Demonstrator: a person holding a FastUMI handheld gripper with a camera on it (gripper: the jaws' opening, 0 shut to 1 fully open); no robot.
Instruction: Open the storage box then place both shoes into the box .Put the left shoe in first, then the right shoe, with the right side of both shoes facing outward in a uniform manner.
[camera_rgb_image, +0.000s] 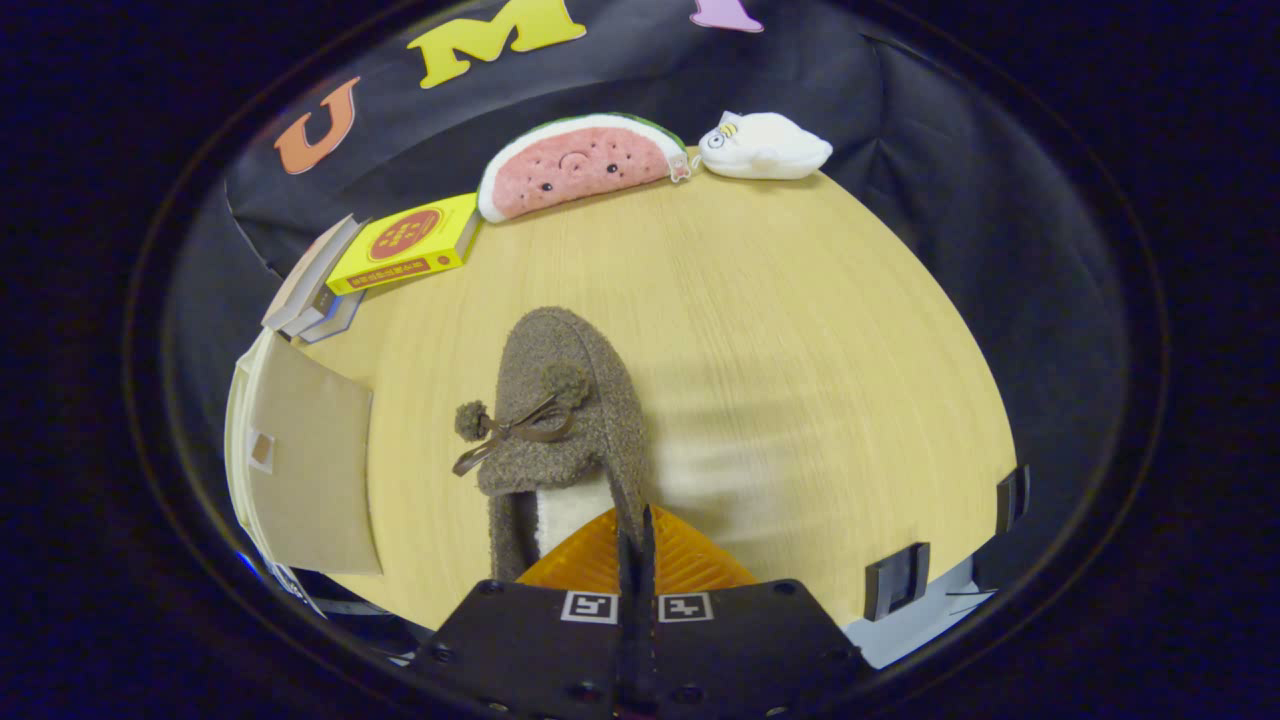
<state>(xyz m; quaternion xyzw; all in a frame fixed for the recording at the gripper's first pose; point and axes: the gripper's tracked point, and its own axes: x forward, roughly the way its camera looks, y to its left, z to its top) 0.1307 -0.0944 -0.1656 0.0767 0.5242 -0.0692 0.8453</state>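
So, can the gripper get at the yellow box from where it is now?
Probably not directly: the gripper is shut on the shoe's collar. The yellow box lies beyond and left, with bare table between, so only the held shoe hinders it.

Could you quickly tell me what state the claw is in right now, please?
Claw: closed on the side wall of the brown shoe, holding it over the table.

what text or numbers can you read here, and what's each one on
yellow box: a red round mark and a red strip of print, both too blurred to read.
hand-held gripper, shut on the rim of the shoe: two square black-and-white markers, patterns only, no words or numbers.
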